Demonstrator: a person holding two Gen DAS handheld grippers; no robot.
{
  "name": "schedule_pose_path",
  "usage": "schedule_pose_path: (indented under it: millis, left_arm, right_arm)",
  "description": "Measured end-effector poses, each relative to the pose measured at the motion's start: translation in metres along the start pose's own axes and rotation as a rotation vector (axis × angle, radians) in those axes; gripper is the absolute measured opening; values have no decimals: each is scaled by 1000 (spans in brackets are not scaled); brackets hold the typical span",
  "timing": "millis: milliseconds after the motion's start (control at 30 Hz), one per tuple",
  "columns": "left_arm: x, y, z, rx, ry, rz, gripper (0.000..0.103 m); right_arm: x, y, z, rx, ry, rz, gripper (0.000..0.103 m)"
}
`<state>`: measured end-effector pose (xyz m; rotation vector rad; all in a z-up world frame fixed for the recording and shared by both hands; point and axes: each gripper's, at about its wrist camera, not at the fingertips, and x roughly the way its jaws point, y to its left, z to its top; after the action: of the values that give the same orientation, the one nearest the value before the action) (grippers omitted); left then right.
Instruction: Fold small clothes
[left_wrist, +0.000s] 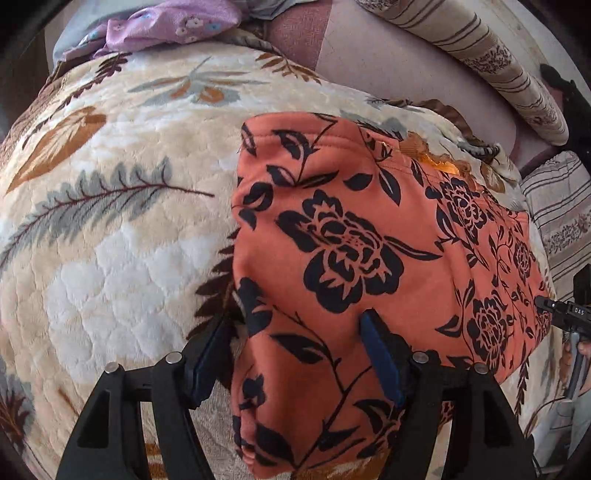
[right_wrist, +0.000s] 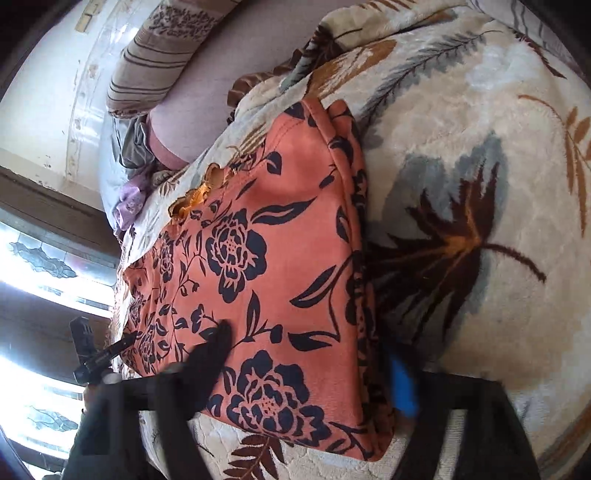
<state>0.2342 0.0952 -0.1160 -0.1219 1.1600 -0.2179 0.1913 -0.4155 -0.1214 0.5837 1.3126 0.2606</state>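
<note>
Lying folded on cream leaf-print blanket (left_wrist: 110, 258): orange flowered garment (left_wrist: 332, 240), soft, light, limp. Left gripper (left_wrist: 295, 354) jaws apart astride its near corner; right gripper (right_wrist: 306, 365) jaws apart astride its edge. Best pinched at corners.

A bed (left_wrist: 351, 48) with a mauve sheet carries a cream plush blanket (left_wrist: 110, 221) printed with brown and grey leaves. Striped pillows (left_wrist: 491, 55) lie along its far side, and a lilac flowered cloth (left_wrist: 177, 22) lies near them. In the right wrist view a pale wall (right_wrist: 44, 110) stands above a window (right_wrist: 33, 258) with patterned glass, where bright daylight enters.
</note>
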Motion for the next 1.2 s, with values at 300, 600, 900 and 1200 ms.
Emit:
schedule_pose_path:
  millis: [300,600,900,1200]
  left_arm:
    - [-47,-26,25,26,-44,2,16]
    - [-121,-16,-87,30,-49,-107,22]
    - [-105,21,-128,-66,-52,-74,56]
    - [-62,14,-67,-17,-36,-67,56]
  right_arm:
    - [-54,41,-1,-33,-43,58,17]
    - [-121,20,-134,11,-11,144,20]
    - [-135,-68,-207,222,-148,95,79]
    - [-115,-5,-128,-16,-190,-17,79]
